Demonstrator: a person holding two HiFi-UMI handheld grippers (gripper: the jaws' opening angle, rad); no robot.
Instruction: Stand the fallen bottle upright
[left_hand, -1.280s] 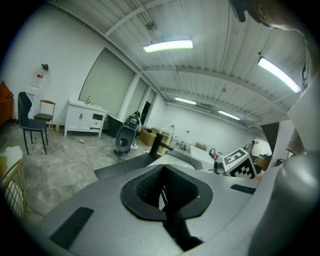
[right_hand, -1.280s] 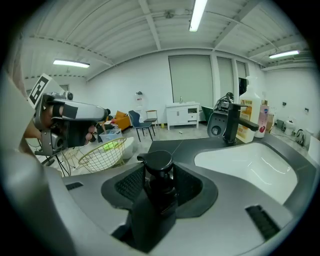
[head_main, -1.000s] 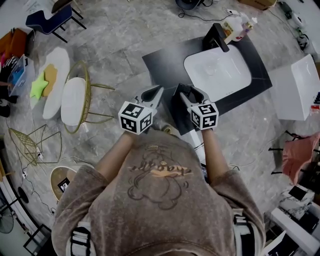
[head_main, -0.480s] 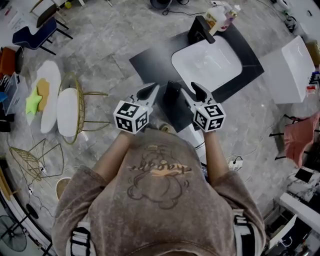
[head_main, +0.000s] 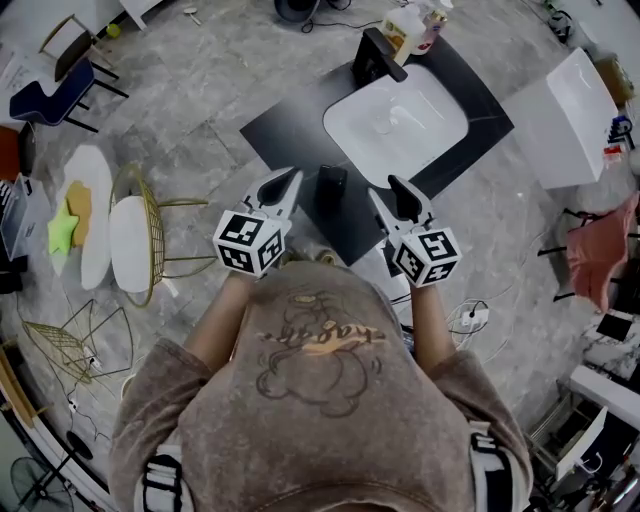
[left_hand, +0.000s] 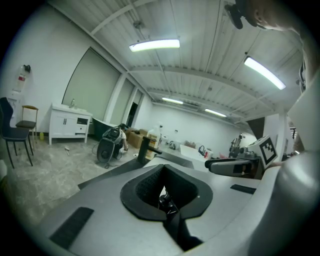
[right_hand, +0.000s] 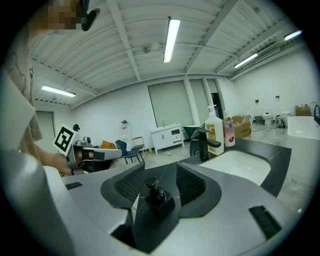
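Note:
A black pump bottle (head_main: 331, 187) rests on the dark countertop (head_main: 290, 130), near its front corner. It sits in the gap between my two grippers, touching neither. In the right gripper view the bottle (right_hand: 161, 199) shows a round pump head above a square body, leaning a little left. I cannot tell for sure whether it lies or stands. My left gripper (head_main: 285, 183) is open to its left. My right gripper (head_main: 398, 195) is open to its right. Its jaws have just closed slightly, with nothing pressed between them. The left gripper view shows the bottle (left_hand: 167, 202) low between the jaws.
A white sink basin (head_main: 400, 120) is set in the counter beyond the bottle, with a black faucet (head_main: 372, 58) and two soap bottles (head_main: 410, 22) at its far end. A white cabinet (head_main: 575, 115) stands to the right. A gold wire chair (head_main: 150, 225) stands to the left.
The counter and sink have drawn closer in the head view. My grippers have spread apart, the right one rising, and the bottle now shows plainly between them.

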